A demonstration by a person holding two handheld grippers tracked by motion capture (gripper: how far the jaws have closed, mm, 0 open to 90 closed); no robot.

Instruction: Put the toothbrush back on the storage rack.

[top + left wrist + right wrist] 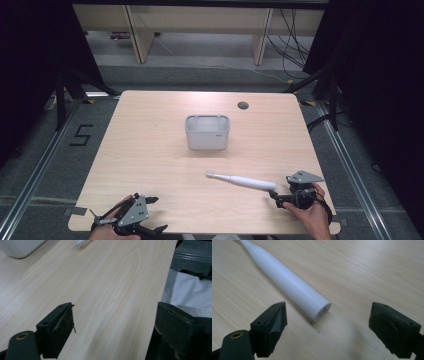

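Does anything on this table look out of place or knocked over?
Only the white electric toothbrush: it lies flat on the light wooden table, apart from the upright grey plastic holder, which looks empty. No spill or damage is visible. The open right tool faces its base.

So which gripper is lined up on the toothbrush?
The right gripper: its open jaws flank the toothbrush's blunt handle end. The left gripper faces bare table.

Bench (150, 150): light wood, round cable hole (243, 105) set near far right corner. Floor: grey, a "5" (80, 135) marked in black tape at left. Cables (292, 40) seen at far right; pale furniture legs (137, 35) beyond.
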